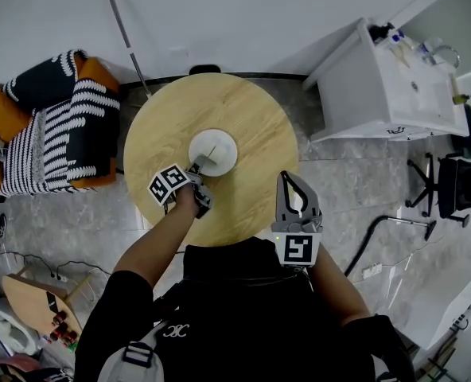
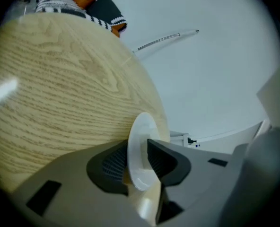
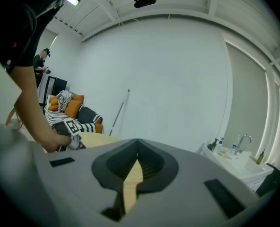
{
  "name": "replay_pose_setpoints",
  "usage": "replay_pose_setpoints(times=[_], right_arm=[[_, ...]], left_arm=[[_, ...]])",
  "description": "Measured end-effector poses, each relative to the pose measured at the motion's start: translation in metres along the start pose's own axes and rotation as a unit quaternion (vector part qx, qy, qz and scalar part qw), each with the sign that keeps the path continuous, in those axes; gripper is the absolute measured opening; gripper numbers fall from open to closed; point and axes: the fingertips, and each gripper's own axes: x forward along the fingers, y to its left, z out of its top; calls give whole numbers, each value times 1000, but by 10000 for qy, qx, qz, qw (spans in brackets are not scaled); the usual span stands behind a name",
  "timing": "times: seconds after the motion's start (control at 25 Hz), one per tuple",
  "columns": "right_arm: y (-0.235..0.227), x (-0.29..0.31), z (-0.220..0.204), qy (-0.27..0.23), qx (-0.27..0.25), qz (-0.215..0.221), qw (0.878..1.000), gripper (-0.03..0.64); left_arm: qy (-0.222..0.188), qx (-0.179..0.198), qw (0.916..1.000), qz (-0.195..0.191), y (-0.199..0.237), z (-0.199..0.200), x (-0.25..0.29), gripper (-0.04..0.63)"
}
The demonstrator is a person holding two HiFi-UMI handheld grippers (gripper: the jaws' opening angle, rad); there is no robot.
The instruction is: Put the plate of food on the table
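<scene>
A white plate (image 1: 213, 151) lies flat near the middle of the round wooden table (image 1: 251, 118); I can make out no food on it. My left gripper (image 1: 197, 165) reaches in from the near left, and the plate's near rim (image 2: 136, 169) stands between its jaws (image 2: 137, 150). Those jaws are open, with a slight gap on the left side of the rim. My right gripper (image 1: 287, 175) hovers over the table's near right edge, shut with its tips together and nothing in it (image 3: 137, 143). The right gripper view shows the table (image 3: 97, 138) and the left gripper's marker cube (image 3: 71, 126).
A sofa with striped and orange cushions (image 1: 60, 126) stands left of the table. A white sink cabinet (image 1: 387, 86) is at the right, and a black office chair (image 1: 450, 185) is beyond it. A thin pole (image 1: 128, 34) leans on the far wall. A person (image 3: 40, 60) stands far left.
</scene>
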Motion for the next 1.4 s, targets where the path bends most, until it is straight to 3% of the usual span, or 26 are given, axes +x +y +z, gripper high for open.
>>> replay_pose_setpoints(times=[0.08,0.2,0.36,0.52,0.64,0.68,0.72,0.88,1.0,1.12,1.2,1.32,1.4], right_arm=[[2,-3,-3,73,-22,31,10000,8],[1,-5,-8,162,193,-7,9997,8],[4,-9,-15,216,246,64,9994,8],[-1,-12,-17,210,440,-7,9988,8],[-5,-12,-13,85,490,-57,9987,8],[-4,-12,-12,59,477,-45,9988,8],[-3,-11,-11,41,474,-19,9989,8],[8,-6,-15,95,599,178,9980,8],[17,0,-14,74,690,326,9971,8],[27,7,-8,10,709,474,9964,8],[33,11,-4,-27,752,553,9956,8],[35,17,-1,-19,895,594,9942,8],[34,22,0,11,1008,615,9930,8]], left_arm=[[-129,408,9980,467,0,3,-3,143],[-121,1006,9870,1248,4,3,-5,164],[-193,1394,9712,1925,12,7,-10,164],[-99,1480,9675,2046,19,7,-19,163],[75,1493,9728,1768,18,3,-32,156],[100,1540,9725,1743,18,3,-39,87],[104,1655,9707,1741,17,4,-45,6],[47,2525,9585,1325,-4,3,-64,6],[-23,3251,9414,901,-30,-3,-75,6],[-133,3897,9189,606,-54,-7,-87,6],[-246,4387,8969,503,-69,-11,-96,6],[-465,5124,8567,366,-94,-19,-108,6],[-595,5416,8381,256,-111,-24,-115,6]])
